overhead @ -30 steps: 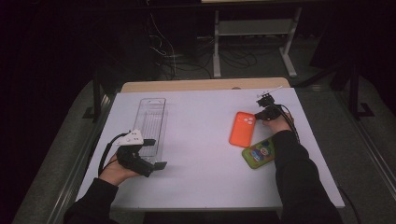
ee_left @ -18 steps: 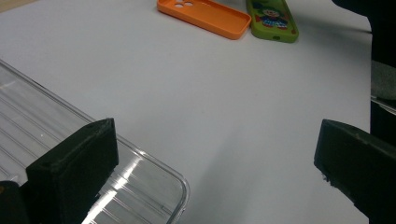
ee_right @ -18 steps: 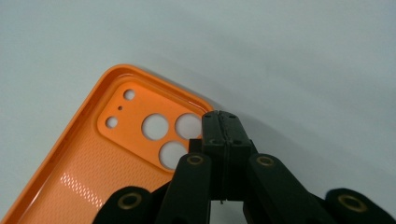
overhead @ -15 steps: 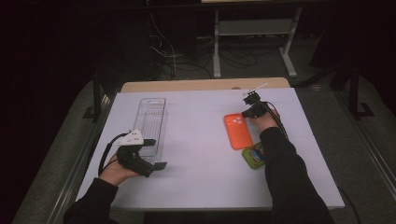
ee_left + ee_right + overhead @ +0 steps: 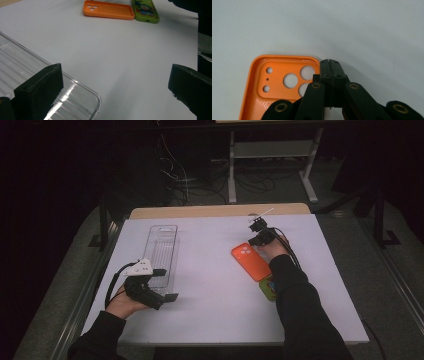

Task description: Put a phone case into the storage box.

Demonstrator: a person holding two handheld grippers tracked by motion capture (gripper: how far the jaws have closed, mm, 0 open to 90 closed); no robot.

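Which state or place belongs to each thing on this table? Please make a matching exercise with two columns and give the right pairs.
Things:
1. orange phone case
2. green phone case
3. clear tray
4. right tool

Places or states:
A. lies under one jaw of the open left tool
B. jaws shut, beside the case's camera-hole corner
C. lies open side up, camera holes at the far end
D. partly hidden under the right forearm in the high view

Pairs: 1-C, 2-D, 3-A, 4-B
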